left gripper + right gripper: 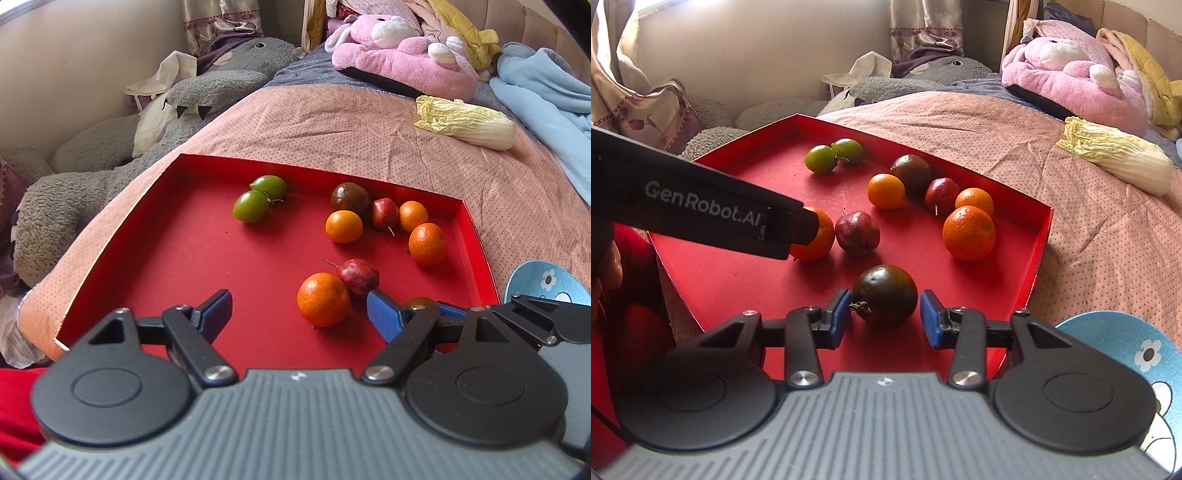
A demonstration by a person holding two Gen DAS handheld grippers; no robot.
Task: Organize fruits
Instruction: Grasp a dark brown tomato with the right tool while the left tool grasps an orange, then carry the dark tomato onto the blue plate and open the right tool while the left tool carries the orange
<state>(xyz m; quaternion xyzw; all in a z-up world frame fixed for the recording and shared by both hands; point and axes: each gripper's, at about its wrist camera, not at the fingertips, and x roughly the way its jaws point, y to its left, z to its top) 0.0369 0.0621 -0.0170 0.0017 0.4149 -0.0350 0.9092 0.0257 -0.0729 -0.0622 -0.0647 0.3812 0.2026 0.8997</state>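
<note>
Red tray (1039, 236) wall stands near right gripper (884, 319) jaws.

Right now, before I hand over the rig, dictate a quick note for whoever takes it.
Left tongs: open over the red tray, an orange just ahead.
Right tongs: around a dark fruit, pads at its sides; grip unconfirmed.
All fruit seen lies loose in the tray; the visible part of the blue plate is bare.
Done: nothing sorted yet. Left: grouping them all.
</note>
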